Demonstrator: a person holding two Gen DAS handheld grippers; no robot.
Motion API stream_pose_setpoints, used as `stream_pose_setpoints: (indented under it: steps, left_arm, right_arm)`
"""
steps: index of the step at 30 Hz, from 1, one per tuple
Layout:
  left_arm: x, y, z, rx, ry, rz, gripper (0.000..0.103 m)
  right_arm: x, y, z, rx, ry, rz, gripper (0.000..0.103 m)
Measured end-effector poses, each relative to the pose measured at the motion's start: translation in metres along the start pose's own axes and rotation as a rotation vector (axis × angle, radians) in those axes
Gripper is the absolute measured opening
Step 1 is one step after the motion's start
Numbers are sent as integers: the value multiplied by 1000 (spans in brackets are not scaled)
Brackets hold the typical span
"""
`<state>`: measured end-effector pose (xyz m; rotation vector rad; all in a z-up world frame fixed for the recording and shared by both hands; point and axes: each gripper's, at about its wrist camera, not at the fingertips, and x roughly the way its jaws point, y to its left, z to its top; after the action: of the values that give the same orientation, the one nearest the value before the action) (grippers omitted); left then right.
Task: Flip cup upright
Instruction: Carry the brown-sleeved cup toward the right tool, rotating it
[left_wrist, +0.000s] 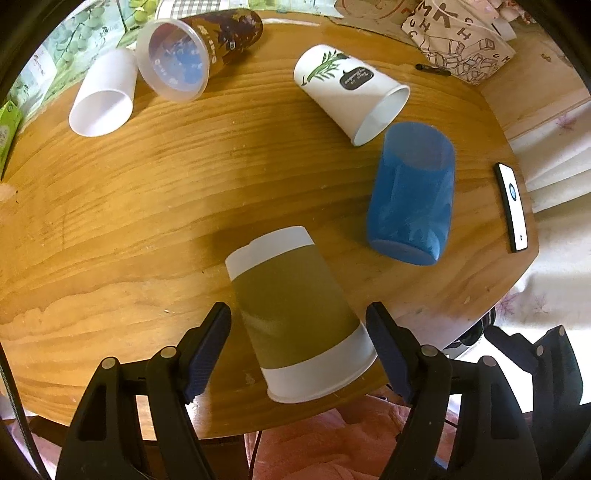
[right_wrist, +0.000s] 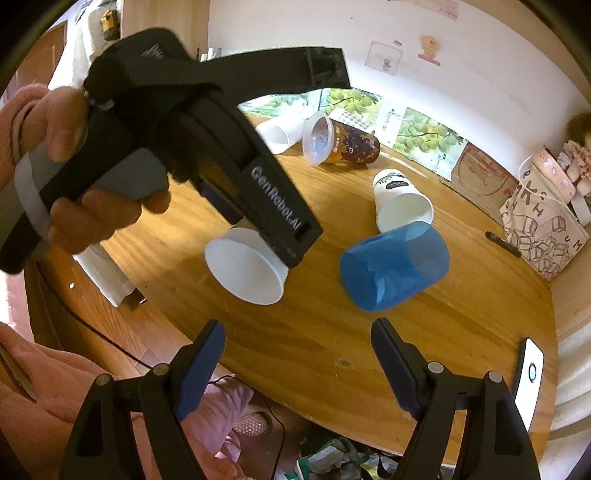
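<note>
An olive and white paper cup (left_wrist: 295, 314) lies on its side near the front edge of the wooden table (left_wrist: 129, 206), its mouth toward me. My left gripper (left_wrist: 299, 350) is open with a finger on each side of the cup, not touching it. In the right wrist view the same cup (right_wrist: 243, 266) shows its white inside under the left gripper's body (right_wrist: 258, 177). My right gripper (right_wrist: 297, 365) is open and empty above the table's front edge. A blue plastic cup (left_wrist: 412, 195) lies on its side to the right; it also shows in the right wrist view (right_wrist: 395, 266).
A white cup with a leaf print (left_wrist: 351, 90), a clear cup with a brown print (left_wrist: 195, 55) and a plain white cup (left_wrist: 105, 94) lie on their sides further back. A phone (left_wrist: 511, 206) lies at the right edge. A pen (left_wrist: 432, 69) and a printed bag (left_wrist: 461, 48) are at the back right.
</note>
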<state>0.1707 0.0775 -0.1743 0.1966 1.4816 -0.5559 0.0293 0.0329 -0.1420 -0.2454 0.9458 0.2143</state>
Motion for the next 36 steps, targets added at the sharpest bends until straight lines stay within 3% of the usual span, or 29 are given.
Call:
stream_pose_setpoints:
  steps: [10,18,25,36]
  left_arm:
    - [-29,7,-15,-22,-110,-7,81]
    - [-59,15,-39,-70,-295,8,81]
    - [-69,25,-64,-119,-397,4,81]
    - [-72,27,-90,-151,-461,27,81]
  right_arm:
    - [-7,11,-3,-73,-14,7,82]
    - [-13,15,1,-258,-55,5,82]
    - [-12,12,3,-565,-72,-5,82]
    - [7,10,-8,-1138,-48,18,82]
